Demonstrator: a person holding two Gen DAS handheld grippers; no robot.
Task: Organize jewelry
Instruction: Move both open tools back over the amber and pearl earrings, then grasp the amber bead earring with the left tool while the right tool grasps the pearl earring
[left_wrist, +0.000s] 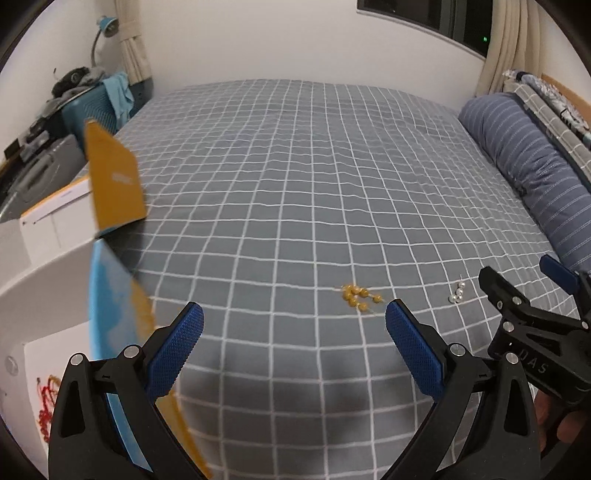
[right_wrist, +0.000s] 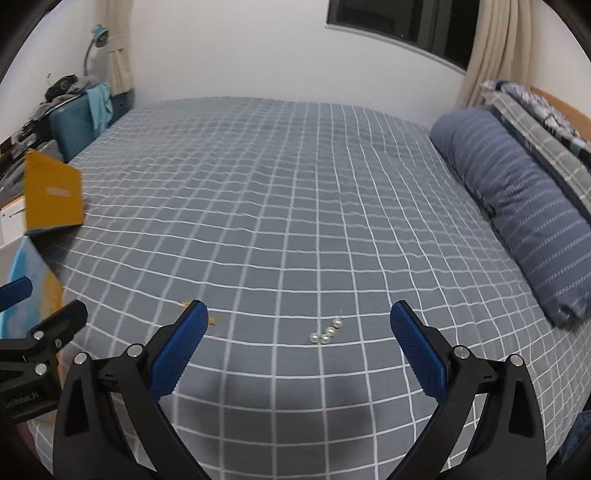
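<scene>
A small cluster of yellow beads (left_wrist: 357, 296) lies on the grey checked bedsheet (left_wrist: 295, 177), just beyond and between my left gripper's fingers. A few silver pearl beads (left_wrist: 457, 293) lie to its right; in the right wrist view the pearl beads (right_wrist: 325, 334) sit between my right gripper's fingers. My left gripper (left_wrist: 293, 332) is open and empty above the sheet. My right gripper (right_wrist: 298, 330) is open and empty too. The yellow beads (right_wrist: 212, 320) peek out behind the right gripper's left finger (right_wrist: 179, 350).
An open box with a yellow lid (left_wrist: 112, 184) and blue inside (left_wrist: 110, 314) stands at the bed's left edge. A blue striped pillow (left_wrist: 532, 173) lies along the right. A teal case (left_wrist: 92, 110) and clutter stand at the back left.
</scene>
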